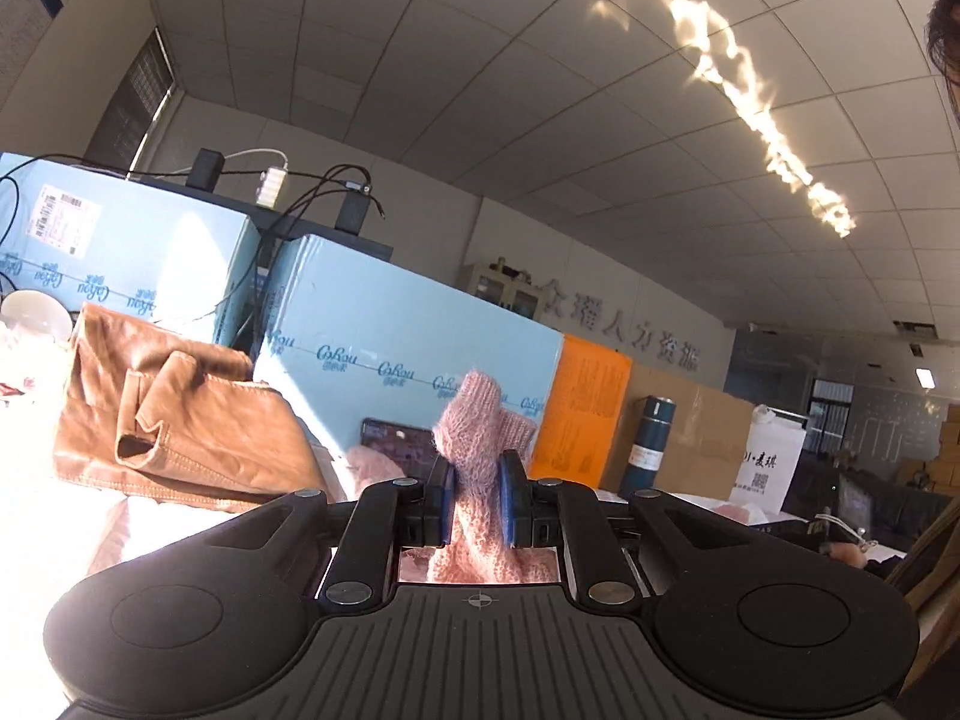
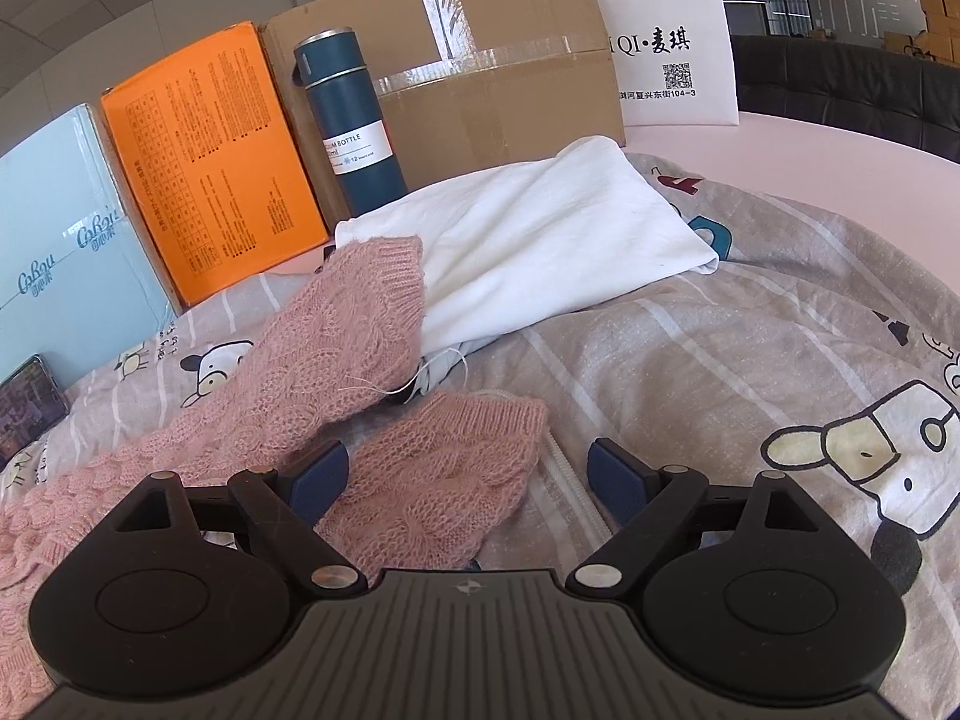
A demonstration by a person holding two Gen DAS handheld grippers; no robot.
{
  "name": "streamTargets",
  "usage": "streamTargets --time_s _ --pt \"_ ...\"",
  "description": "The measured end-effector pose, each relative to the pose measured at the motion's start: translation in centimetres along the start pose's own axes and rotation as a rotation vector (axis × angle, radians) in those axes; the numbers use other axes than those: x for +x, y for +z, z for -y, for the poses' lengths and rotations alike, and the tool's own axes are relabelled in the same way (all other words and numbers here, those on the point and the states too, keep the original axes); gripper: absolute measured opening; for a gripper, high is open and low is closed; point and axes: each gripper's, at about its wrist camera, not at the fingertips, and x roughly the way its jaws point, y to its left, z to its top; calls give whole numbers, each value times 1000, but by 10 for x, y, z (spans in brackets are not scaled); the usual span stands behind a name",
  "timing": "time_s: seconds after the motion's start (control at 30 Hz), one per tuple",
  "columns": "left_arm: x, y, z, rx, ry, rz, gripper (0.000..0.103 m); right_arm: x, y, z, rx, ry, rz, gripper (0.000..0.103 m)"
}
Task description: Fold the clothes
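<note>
A pink knit sweater (image 2: pixel 336 354) lies crumpled on a grey cartoon-print sheet (image 2: pixel 720 360), one cuff pointing toward the boxes. My right gripper (image 2: pixel 474 480) hovers open just over a second pink cuff (image 2: pixel 444 474), with that cuff lying between and under its blue pads (image 2: pixel 618 474). In the left wrist view my left gripper (image 1: pixel 477 495) is lifted and shut on a bunched fold of the pink knit (image 1: pixel 477 438), which sticks up past the fingers. A folded white garment (image 2: pixel 540 240) rests behind the sweater.
A tan leather jacket (image 1: pixel 174 414) is heaped at the left. Blue boxes (image 1: pixel 384 330), an orange box (image 2: pixel 210 162), a cardboard box (image 2: pixel 480 60), a dark blue bottle (image 2: pixel 354 120) and a white tote bag (image 2: pixel 672 42) line the back. A phone (image 2: pixel 27 408) lies at left.
</note>
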Motion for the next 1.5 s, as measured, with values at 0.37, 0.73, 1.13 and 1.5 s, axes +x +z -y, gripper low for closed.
streamTargets --time_s 0.37,0.73,1.13,1.5 --pt "-9 7 -39 -279 -154 134 92 2 0 -6 -22 -21 -6 87" --pt "125 -26 -27 12 372 -415 40 0 0 -2 14 -31 12 73" --pt "72 -9 -2 -46 316 -275 0 -17 -1 4 22 -9 78 14" --pt "38 -15 -4 -114 376 -276 0 -48 -6 11 26 31 161 6"
